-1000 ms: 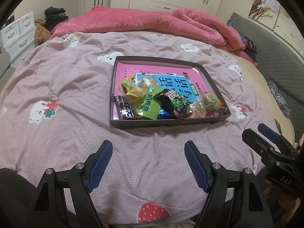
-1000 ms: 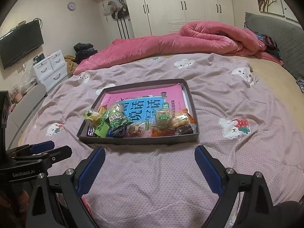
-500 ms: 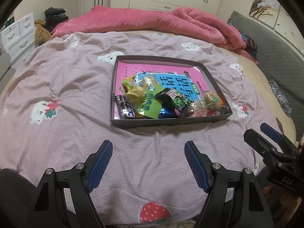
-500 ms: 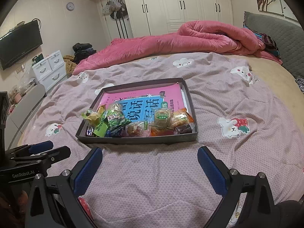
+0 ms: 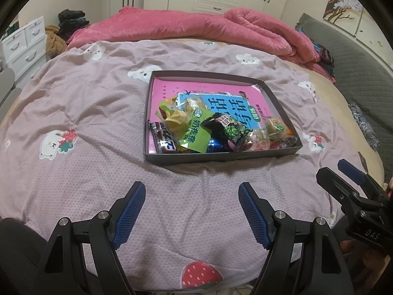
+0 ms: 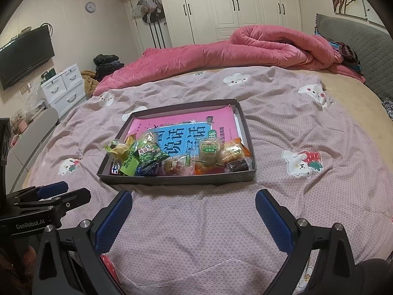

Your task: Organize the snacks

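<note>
A shallow, dark grey cardboard tray (image 5: 221, 158) sits in the middle of the bed, just beyond both of your grippers. Crinkly plastic snack packets (image 5: 196, 132) are heaped along its near edge — lime green, black-and-green, clear and orange wrappers, too jumbled to count. Under them lies one glossy pink-and-blue book (image 5: 216, 93).

The tray rests on a mauve quilt (image 5: 86, 103), dimpled and printed with cartoon rabbits. At twelve o'clock, a plush pink duvet (image 5: 196, 27) is rolled along the far side.

Your left gripper (image 5: 191, 209) stands wide apart and holds nothing. Your right gripper (image 6: 194, 217) has just been opening, and nothing lies between its textured blue pads (image 6: 273, 221).

Only the right view shows the wall television (image 6: 24, 56) and round clock (image 6: 90, 7), at ten o'clock.
</note>
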Tool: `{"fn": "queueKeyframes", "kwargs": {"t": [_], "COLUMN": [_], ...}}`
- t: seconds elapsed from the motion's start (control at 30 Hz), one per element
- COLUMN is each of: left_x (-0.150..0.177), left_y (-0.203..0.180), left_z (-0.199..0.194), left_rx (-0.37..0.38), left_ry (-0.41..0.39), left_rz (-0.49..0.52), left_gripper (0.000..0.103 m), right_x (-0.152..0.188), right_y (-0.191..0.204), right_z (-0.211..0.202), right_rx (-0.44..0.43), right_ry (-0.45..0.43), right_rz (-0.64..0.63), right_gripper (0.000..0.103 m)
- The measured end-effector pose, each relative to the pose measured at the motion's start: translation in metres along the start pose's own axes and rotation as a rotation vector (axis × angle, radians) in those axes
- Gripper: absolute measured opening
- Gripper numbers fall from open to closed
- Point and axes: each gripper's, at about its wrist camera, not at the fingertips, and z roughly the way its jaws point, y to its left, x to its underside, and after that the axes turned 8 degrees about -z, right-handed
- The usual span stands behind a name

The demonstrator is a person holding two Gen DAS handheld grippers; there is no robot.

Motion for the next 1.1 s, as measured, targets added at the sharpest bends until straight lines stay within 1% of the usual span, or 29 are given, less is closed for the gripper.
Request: {"fn": "queueKeyframes", "kwargs": {"t": [0.47, 0.83, 1.1], "left_x": [0.0000, 0.0011, -0.0022], "left_y": [0.0009, -0.0009, 0.0026], "left_z": [0.0020, 0.0023, 0.0098], "left_rx": [-0.012, -0.004, -0.011], "left_ry": [0.010, 0.005, 0.018], "left_rz": [-0.003, -0.001, -0.013], "left_gripper": [0.079, 0.079, 0.079], "right_x": [-0.0002, -0.0001, -0.0010], "right_y": [0.0003, 0.0003, -0.0044], "right_z": [0.0004, 0.0003, 0.0036], "right_rx": [0.000, -0.001, 0.002], "right_ry": [-0.002, -0.004, -0.001], "right_rz": [-0.004, -0.004, 0.013], "right_gripper": [0.101, 0.101, 0.101]}}
